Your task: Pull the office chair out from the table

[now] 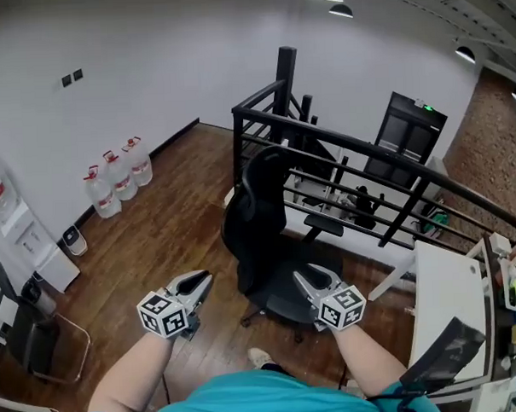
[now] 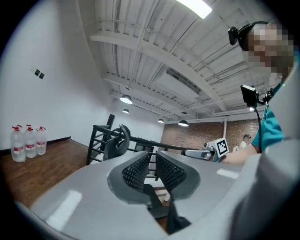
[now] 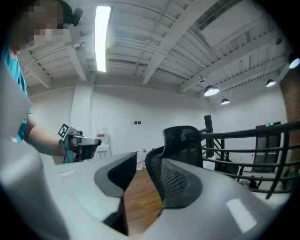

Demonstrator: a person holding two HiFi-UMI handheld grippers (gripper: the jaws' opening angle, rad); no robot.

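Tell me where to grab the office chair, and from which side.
Take the backrest by its top edge from behind, the left in the head view. The office chair stands upright, seat pointing right, so that thin edge is exposed and probably fits the jaws.

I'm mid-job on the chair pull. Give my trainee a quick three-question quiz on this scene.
1. True or false: neither the left gripper nor the right gripper touches the office chair.
2. How many water bottles stand by the wall?
3. In the head view, the white table lies on which side of the chair? A left, B right, C behind it.
Key: 1 true; 2 three; 3 B.
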